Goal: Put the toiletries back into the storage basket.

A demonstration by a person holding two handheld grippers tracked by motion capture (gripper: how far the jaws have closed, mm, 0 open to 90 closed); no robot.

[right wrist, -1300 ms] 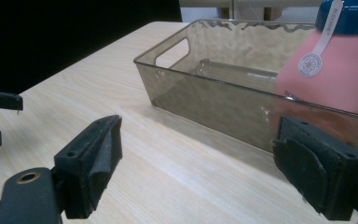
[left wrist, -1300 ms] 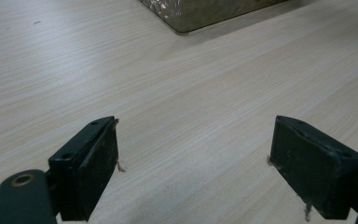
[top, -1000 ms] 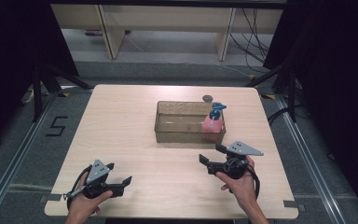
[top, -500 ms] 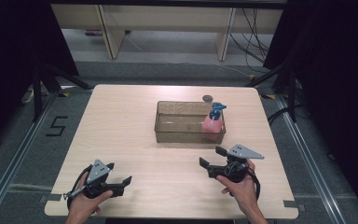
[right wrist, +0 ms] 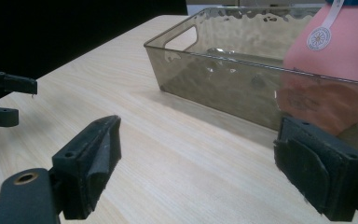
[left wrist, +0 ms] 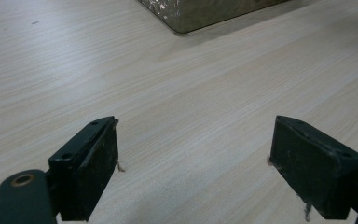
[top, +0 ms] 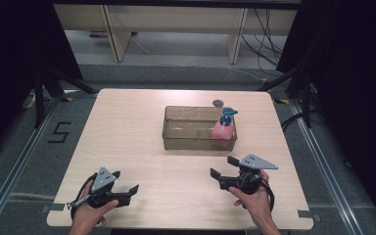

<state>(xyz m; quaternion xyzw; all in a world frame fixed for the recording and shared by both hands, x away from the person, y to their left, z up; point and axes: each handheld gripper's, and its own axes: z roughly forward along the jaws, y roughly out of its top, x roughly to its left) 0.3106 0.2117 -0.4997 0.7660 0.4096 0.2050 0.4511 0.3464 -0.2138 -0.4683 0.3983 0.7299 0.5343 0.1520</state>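
— Where does the bottle lie from the tools?

— Ahead of both, toward the far side of the surface [top: 127, 127]. The pink bottle [top: 223, 129] with the blue pump stands upright in the right end of the clear bin [top: 176, 133], against its near wall. The right tool [top: 224, 167] is the nearer by my reckoning: it sits just in front of the bin's right end, and in the right gripper view the bottle [right wrist: 340, 51] looms just past its right jaw, behind the bin wall [right wrist: 223, 88].

— And the left tool?

— The left tool [top: 127, 182] rests well apart, near the front left corner; in the left gripper view a corner of the bin [left wrist: 200, 14] shows far up.

— Are they gripping anything?

— No. Both are released, jaws spread wide with bare wood between them.

— What else is in the bin?

— Nothing I can make out besides the bottle. A small dark round thing [top: 218, 103] lies on the surface just behind the bin; too small to tell what.

— The bin's long axis?

— Left to right across the surface.
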